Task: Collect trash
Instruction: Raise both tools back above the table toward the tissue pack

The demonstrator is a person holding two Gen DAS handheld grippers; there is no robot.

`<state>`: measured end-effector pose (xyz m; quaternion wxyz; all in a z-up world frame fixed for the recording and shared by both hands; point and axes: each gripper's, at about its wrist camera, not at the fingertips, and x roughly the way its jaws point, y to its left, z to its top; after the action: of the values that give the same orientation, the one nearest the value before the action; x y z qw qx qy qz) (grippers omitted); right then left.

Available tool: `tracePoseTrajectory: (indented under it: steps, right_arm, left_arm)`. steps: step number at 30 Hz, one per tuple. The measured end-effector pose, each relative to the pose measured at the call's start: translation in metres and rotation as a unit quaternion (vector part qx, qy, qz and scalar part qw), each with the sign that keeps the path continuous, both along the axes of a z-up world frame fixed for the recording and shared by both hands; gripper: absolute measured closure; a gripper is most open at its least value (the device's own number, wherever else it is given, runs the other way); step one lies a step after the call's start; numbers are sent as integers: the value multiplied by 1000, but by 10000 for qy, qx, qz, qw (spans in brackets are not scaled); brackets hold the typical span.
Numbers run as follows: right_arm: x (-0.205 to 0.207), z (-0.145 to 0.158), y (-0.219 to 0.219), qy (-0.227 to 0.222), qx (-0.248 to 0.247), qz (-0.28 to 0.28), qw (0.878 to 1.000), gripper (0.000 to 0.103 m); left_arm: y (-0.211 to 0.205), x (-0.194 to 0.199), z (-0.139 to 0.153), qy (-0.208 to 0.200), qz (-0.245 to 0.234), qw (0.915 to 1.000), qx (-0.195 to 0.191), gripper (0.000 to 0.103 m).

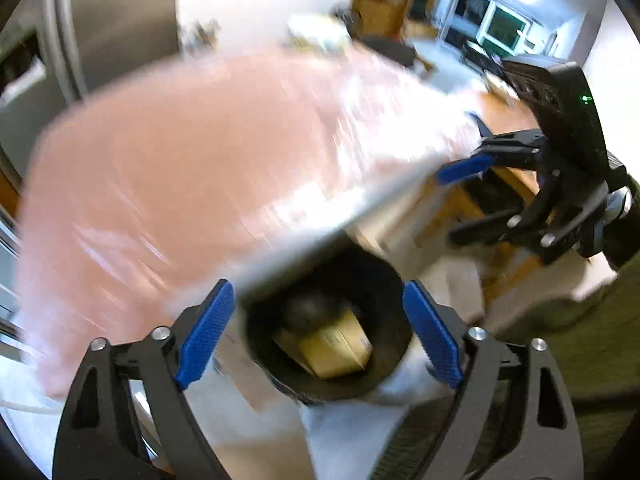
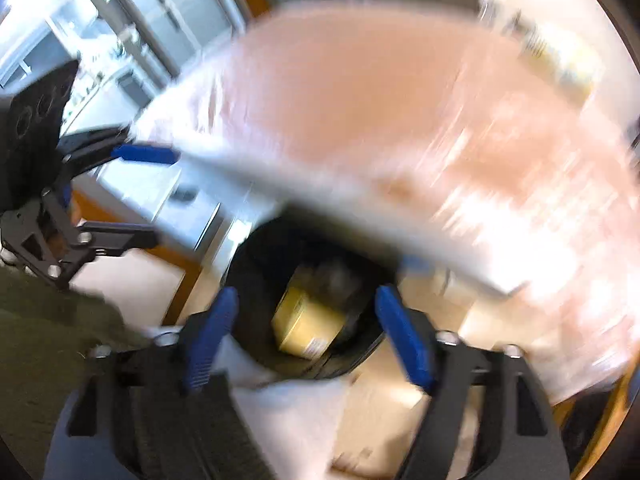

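Observation:
A large pink plastic-wrapped package hangs blurred in the air above a black trash bin; it also shows in the right wrist view. The bin holds a tan cardboard box, also seen in the right wrist view. My left gripper is open and empty over the bin. My right gripper is open and empty too. The right gripper shows in the left wrist view open beside the package's edge. The left gripper shows in the right wrist view likewise.
A stainless refrigerator stands at the left. A wooden counter lies behind the package. Windows are at the far back. Pale floor surrounds the bin.

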<state>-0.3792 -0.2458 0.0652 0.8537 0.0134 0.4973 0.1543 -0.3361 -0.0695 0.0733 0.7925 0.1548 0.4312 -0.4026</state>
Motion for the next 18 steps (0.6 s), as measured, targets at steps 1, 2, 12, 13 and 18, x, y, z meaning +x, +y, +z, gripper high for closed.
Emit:
tracePoseTrajectory:
  steps: [1, 2, 12, 13, 18]
  right_arm:
    - [12, 13, -12, -314, -107, -299, 9990, 5]
    - [25, 22, -25, -570, -191, -618, 9963, 4]
    - [173, -25, -148, -502, -788, -2968, 9504, 4]
    - [180, -31, -153, -407, -772, -3066, 9478, 4]
    - [199, -41, -177, -296, -941, -3354, 9369, 5]
  left_arm:
    - [4, 11, 11, -224, 215, 9995, -57, 6]
    - [9, 27, 21, -451, 510, 9975, -175, 5]
    - [39, 204, -5, -673, 2721, 9599, -30, 4]
    - [39, 218, -14, -596, 2866, 9562, 25, 4]
    - [46, 263, -38, -424, 3190, 9465, 218, 4]
